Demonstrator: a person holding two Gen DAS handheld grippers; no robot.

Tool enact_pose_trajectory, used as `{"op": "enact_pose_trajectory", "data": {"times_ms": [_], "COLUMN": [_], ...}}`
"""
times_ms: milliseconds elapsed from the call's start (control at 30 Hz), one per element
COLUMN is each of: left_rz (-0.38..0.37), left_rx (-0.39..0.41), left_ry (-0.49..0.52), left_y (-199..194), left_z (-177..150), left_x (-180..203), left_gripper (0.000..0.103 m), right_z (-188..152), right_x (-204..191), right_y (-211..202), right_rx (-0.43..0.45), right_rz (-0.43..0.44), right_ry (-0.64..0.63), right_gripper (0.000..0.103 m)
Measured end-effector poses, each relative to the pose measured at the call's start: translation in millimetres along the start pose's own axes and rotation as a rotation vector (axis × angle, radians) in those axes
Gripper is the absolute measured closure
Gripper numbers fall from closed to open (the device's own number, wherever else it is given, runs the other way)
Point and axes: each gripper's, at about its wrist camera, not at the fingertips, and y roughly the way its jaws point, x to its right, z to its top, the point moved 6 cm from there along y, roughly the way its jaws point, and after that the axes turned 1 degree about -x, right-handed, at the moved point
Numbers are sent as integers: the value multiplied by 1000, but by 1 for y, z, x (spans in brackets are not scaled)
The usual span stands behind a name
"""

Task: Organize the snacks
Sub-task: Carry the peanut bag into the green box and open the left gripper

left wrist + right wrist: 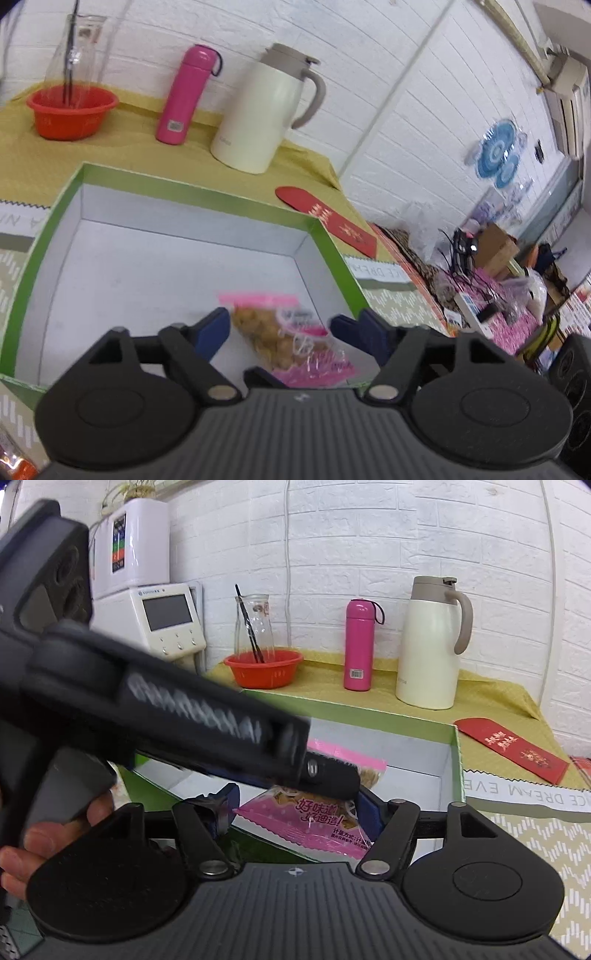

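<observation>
Two snack packets show in the green-rimmed cardboard box [325, 236] on the tabletop [122, 147]. In the left wrist view, a pink-edged clear packet of brown snacks [280, 332] lies on the white floor of the box, near its front right corner. The left gripper [286, 325] is spread wide, its blue fingers [214, 328] standing either side of this packet without touching it.

In the right wrist view, the right gripper [299, 808] hovers over the front edge of the box with a pink printed snack packet [314, 823] between its fingers; the left gripper crosses in front and hides the fingertips, so I cannot tell whether the right gripper pinches the packet. A hand [55, 834] grips the left tool's handle at the lower left.

Along the back edge of the tabletop, against the white brick wall, stand a red plastic basin [72, 110] holding a glass carafe [75, 48], a pink thermos bottle [186, 94] and a cream thermal jug [266, 110]. A red envelope [328, 218] lies near the right edge, just behind the box's far right corner.
</observation>
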Motion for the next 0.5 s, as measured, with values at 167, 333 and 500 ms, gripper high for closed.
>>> {"op": "enact_pose_trajectory", "data": {"times_ms": [167,333,500], "left_rz": [131,140,125], "left_rx": [79,66,89], "left_ry": [47,55,70], "left_y": [-16,-31,-63], "left_z": [8,4,0], "left_x": [-6,-6,8], "left_gripper": [11,11,11], "right_z": [3,6,16], "right_x": [0,-5,-13], "right_y": [-10,-18,-50], "right_rx": [55,34,47], "right_rz": [-33,-80,-111], "right_ry": [-27,-52,-90], "right_gripper": [0,0,0]}}
